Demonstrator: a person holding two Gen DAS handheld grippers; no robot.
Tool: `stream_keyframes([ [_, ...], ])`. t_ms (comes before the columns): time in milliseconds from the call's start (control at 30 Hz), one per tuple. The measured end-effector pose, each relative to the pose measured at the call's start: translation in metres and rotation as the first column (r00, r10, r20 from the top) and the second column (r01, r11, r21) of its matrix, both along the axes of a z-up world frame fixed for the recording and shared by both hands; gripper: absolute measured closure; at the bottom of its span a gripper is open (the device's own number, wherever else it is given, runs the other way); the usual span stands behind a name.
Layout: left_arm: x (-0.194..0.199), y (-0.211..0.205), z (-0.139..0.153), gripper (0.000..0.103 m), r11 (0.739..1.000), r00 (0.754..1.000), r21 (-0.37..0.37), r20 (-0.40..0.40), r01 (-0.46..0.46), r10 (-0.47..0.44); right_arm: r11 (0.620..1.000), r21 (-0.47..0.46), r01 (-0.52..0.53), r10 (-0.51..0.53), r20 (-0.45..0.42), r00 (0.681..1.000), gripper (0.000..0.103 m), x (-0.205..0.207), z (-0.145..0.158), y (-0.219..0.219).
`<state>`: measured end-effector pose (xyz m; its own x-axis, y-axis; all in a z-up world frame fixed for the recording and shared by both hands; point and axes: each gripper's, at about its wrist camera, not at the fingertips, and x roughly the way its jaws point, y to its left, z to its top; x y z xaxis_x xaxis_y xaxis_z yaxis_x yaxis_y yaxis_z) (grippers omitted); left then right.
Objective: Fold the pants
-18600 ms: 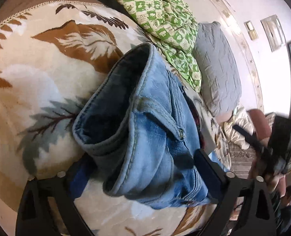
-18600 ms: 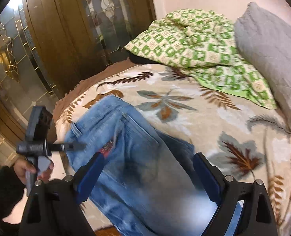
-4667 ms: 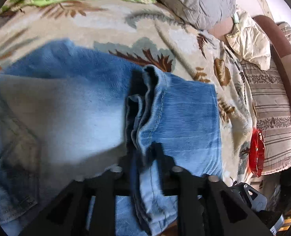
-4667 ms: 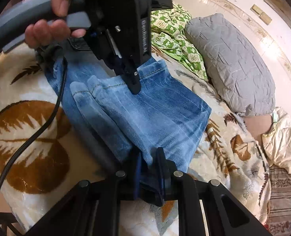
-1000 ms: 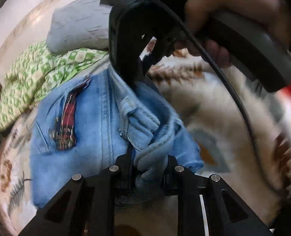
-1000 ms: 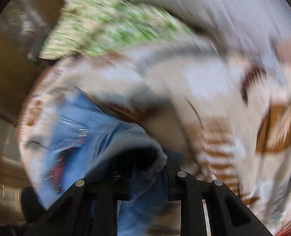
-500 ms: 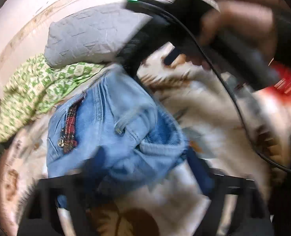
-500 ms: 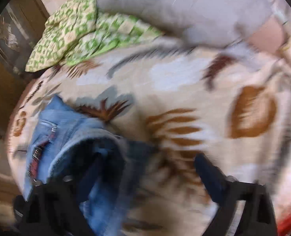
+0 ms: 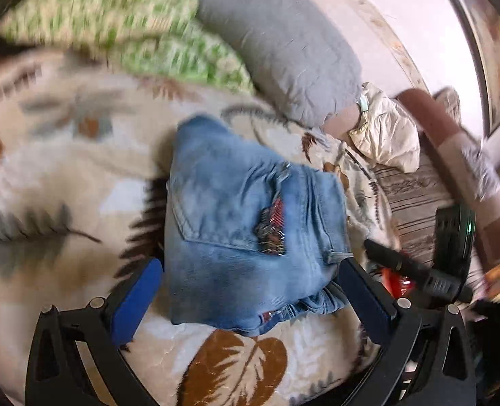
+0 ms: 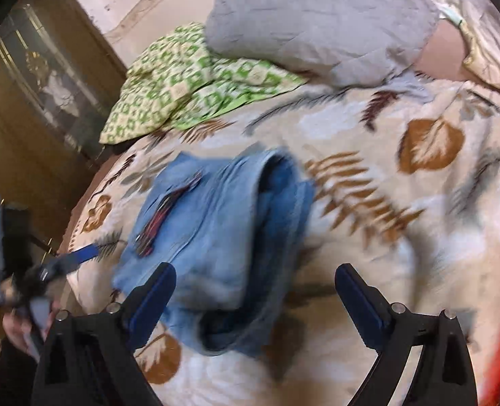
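The blue jeans (image 9: 243, 223) lie folded in a compact bundle on the leaf-patterned bedspread (image 9: 47, 182), back pocket and a red patch facing up. My left gripper (image 9: 250, 297) is open and empty, its blue pads on either side of the bundle's near edge. In the right wrist view the jeans (image 10: 216, 237) show their folded layers at the right edge. My right gripper (image 10: 255, 299) is open and empty, just in front of the bundle. The left gripper also shows at the far left of the right wrist view (image 10: 60, 264).
A grey pillow (image 9: 283, 44) and a green checked blanket (image 10: 182, 77) lie at the head of the bed. A cream cloth (image 9: 388, 135) and a striped armrest (image 9: 419, 196) are to the right. A wooden glass-fronted cabinet (image 10: 37, 94) stands left.
Both grippers have let go of the jeans and opened. They have drawn back from the bundle, which now rests folded on the bed.
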<state>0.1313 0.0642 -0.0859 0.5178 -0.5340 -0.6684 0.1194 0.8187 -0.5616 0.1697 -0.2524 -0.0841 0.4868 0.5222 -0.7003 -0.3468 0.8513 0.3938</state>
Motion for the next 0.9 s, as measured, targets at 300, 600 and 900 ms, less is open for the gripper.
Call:
stream_keyframes([
  [300, 0.020, -0.005, -0.059, 0.001, 0.981, 0.982, -0.192, -0.185, 0.007, -0.043, 0.998, 0.006, -0.067, 0.068, -0.027, 0.997, 0.072, 0.001, -0.027, 0.051],
  [600, 0.010, -0.006, -0.036, 0.063, 0.995, 0.988, -0.059, -0.127, 0.085, -0.092, 0.997, -0.042, -0.064, 0.066, 0.043, 0.997, 0.076, -0.030, -0.003, 0.047],
  [900, 0.013, -0.007, -0.059, 0.052, 0.995, 0.988, -0.002, -0.120, 0.095, -0.095, 0.993, -0.121, -0.011, 0.012, 0.008, 1.000, 0.076, -0.033, -0.039, 0.049],
])
